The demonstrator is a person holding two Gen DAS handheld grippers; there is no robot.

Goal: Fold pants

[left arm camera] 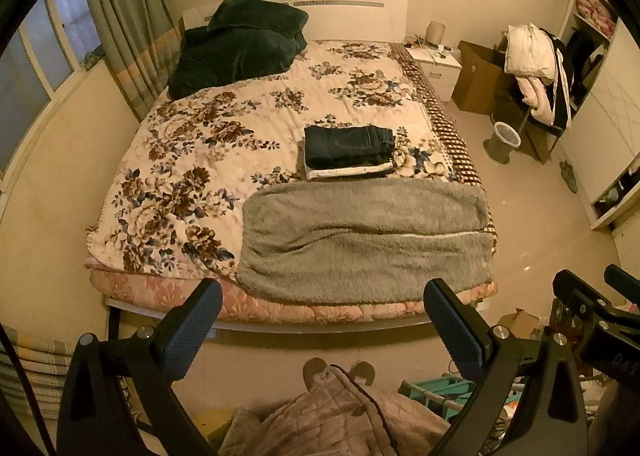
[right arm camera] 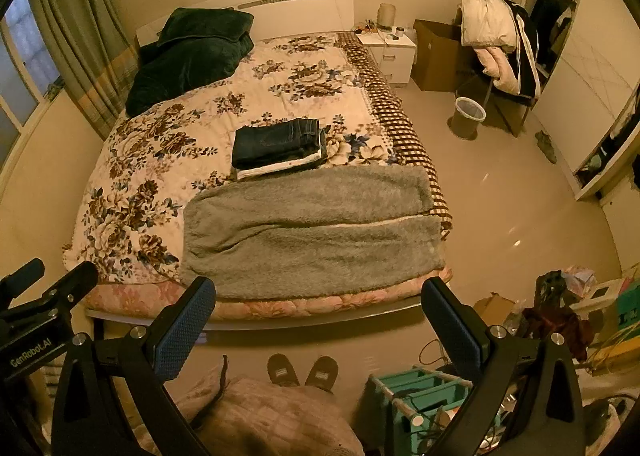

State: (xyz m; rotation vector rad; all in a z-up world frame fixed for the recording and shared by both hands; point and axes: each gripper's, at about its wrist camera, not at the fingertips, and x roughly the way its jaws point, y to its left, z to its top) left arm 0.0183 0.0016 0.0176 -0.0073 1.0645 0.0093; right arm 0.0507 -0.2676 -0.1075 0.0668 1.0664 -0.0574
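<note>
My left gripper (left arm camera: 322,322) and right gripper (right arm camera: 318,320) hung above the floor, jaws apart and empty. Grey pants (left arm camera: 366,240) lay spread at frame centre on the bed (left arm camera: 208,160), below the folded stack (left arm camera: 348,152).

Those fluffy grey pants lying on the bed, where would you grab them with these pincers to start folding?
Probably at the two ends of the grey pants, along the long edge near the bed's foot. They lie flat and sideways, so the left gripper and right gripper, both open and back from the bed, can come in low from the foot.
</note>
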